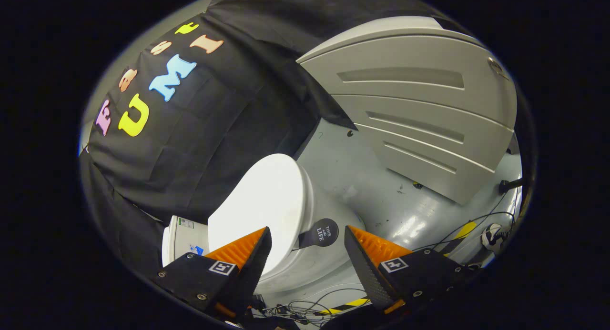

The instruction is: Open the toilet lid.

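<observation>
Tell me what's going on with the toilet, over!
Gripper open, holding nothing. Lid down, just beyond the fingers; its dark round tab sits between the tips. Nothing blocks the way to the tab; cables on the floor below.

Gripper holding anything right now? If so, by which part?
Nothing held. The gripper is open, its fingers apart with the closed toilet lid and its dark round handle tab just ahead, untouched.

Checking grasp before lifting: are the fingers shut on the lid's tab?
No, the gripper is open, its fingers apart with the tab between them untouched.
</observation>
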